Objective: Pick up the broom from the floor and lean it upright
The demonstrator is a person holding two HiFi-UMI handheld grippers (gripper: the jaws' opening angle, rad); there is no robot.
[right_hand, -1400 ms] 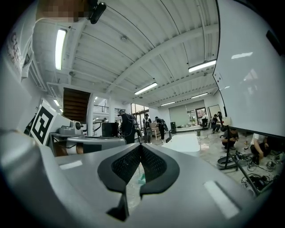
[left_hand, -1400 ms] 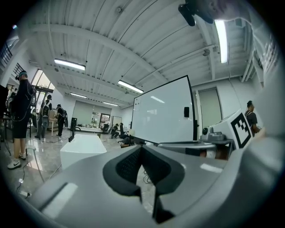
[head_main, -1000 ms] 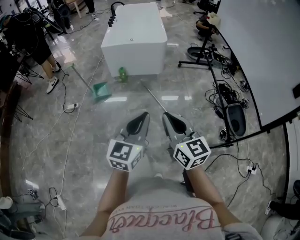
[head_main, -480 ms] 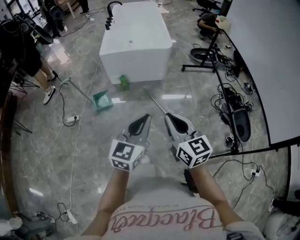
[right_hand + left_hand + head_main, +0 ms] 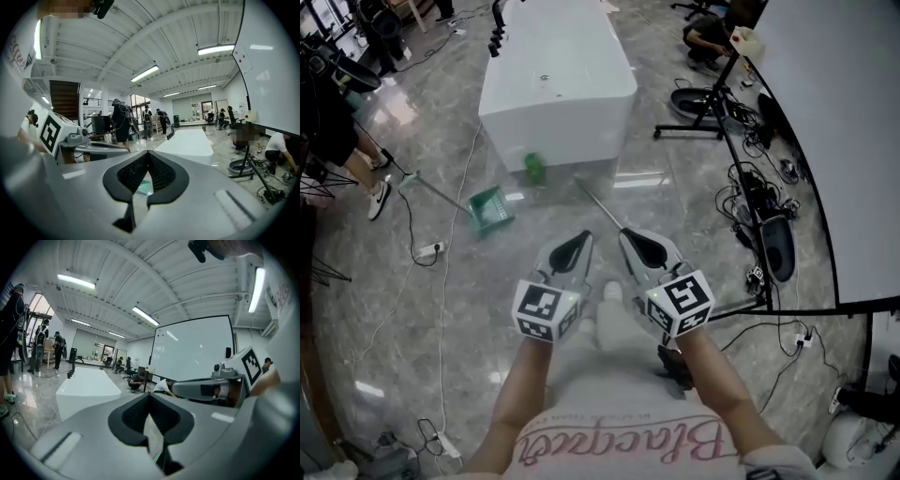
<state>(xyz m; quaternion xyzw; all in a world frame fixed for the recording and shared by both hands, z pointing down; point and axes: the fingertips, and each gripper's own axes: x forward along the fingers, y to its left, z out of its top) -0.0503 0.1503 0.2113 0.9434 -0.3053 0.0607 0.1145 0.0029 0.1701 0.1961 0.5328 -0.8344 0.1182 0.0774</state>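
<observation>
The broom lies on the grey marble floor. Its thin metal handle [image 5: 600,206] runs from just ahead of my right gripper up and left toward a green piece [image 5: 532,169] at the foot of the white block. A green dustpan [image 5: 490,208] with a long handle lies to the left; a bit of it [image 5: 144,187] shows through the right jaws. My left gripper [image 5: 581,239] [image 5: 150,395] and right gripper [image 5: 630,234] [image 5: 149,153] are held side by side above the floor. Both are shut and hold nothing. The handle's near end lies just beyond the right gripper's tips.
A big white block [image 5: 558,75] stands ahead. A curved white panel [image 5: 834,141] with a black stand [image 5: 712,103], cables and gear fills the right side. A person [image 5: 337,141] stands at the left. A power strip [image 5: 427,250] and cords lie on the floor.
Both grippers have moved forward together, and the broom handle's near end now lies right at the right gripper's tips. Both stay shut and empty.
</observation>
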